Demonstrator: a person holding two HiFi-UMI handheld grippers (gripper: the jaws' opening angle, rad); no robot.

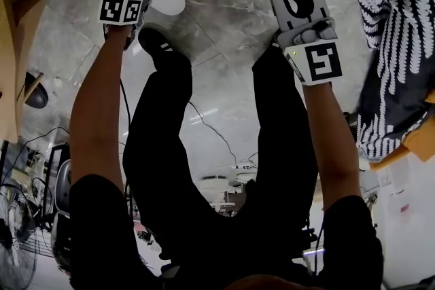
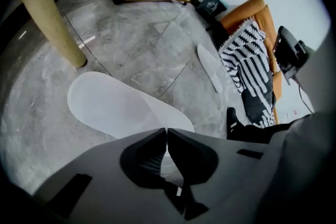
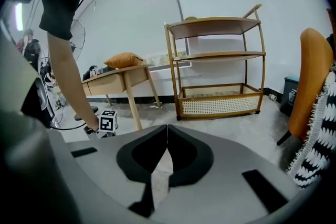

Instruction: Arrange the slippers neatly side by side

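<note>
1. Grey marbled surface (image 1: 224, 37) filling most of the head view, seen steeply from above past dark trousers and bare forearms.
2. Black-and-white striped throw (image 1: 391, 44) draped over an orange chair at the right edge.
3. Left slipper (image 2: 115, 105): white and flat, lying at the far left, angled across the surface.
4. Right slipper (image 2: 210, 66): also white, well apart to the right, near the striped throw, pointing a different way from its mate. Pair not yet side by side.
5. Black shoe (image 1: 158, 44) of the person, on the surface between the two arms, just nearer than the left slipper.
6. Left gripper (image 2: 167, 132): tongs pressed together at the near edge of the left slipper, apparently pinching it.
7. Right gripper (image 3: 167, 129): tongs together on nothing, aimed level across the room, clear of both slippers.
8. Likely step: bringing the left slipper across to its mate. Best done by keeping the pinch firm on the thin edge, moving low, skirting the shoe and turning the toe to match. Then setting the long edges parallel, just beside each other without overlap.
</note>
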